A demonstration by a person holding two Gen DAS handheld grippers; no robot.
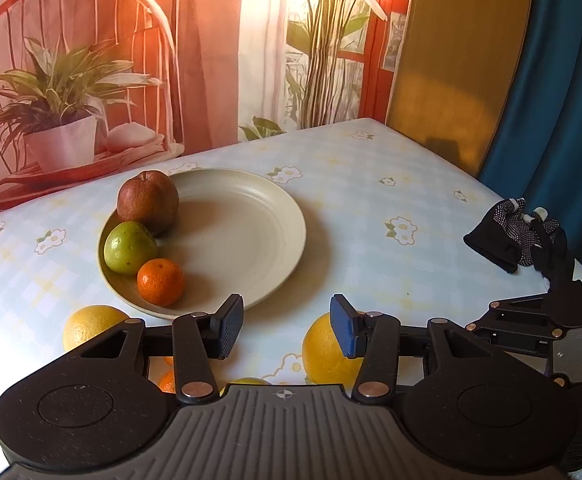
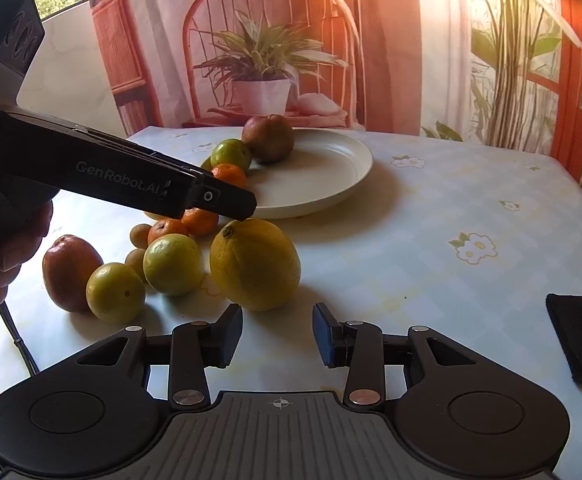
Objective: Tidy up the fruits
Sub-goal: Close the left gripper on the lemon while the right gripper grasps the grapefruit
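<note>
While both claws, left (image 1: pixel 287 330) and right (image 2: pixel 277 336), stand open and empty, the lemon (image 2: pixel 255 264), firm and smooth-skinned, seems best gripped across its middle.

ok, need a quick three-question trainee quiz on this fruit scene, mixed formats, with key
1. How many fruits lie on the cream plate?
2. Which fruit on the plate sits nearest the left claw? A) mandarin B) green fruit C) brown apple
3. True or false: the black glove lies on the plate.

Key:
1) Three: brown apple, green fruit, mandarin.
2) A.
3) False: the black glove lies on the tablecloth, well away from the plate.
</note>
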